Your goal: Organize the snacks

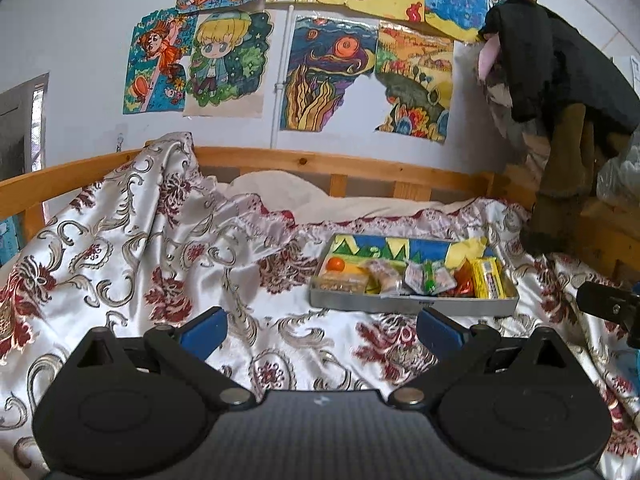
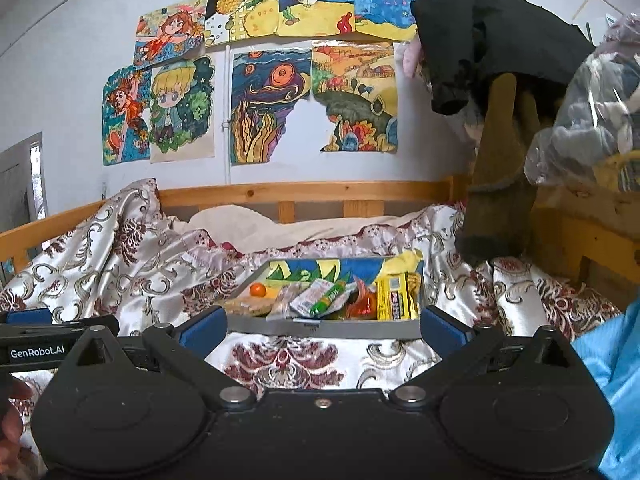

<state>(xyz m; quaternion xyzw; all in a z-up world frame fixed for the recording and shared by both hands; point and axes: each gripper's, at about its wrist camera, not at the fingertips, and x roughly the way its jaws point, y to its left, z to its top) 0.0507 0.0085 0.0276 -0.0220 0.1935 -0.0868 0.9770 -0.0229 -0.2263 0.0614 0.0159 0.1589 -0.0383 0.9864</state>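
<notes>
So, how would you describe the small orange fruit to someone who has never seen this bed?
On the patterned satin bedspread lies a shallow grey metal tray full of snacks. The small round orange fruit sits at its far left end, the only smooth, unwrapped ball there; the flat yellow packet lies opposite.

A wooden-framed bed [image 1: 304, 158] is covered by a shiny white satin bedspread with dark red floral patterning [image 1: 132, 264]. An open grey metal tin filled with wrapped snacks [image 2: 320, 326] is set directly on it.
</notes>
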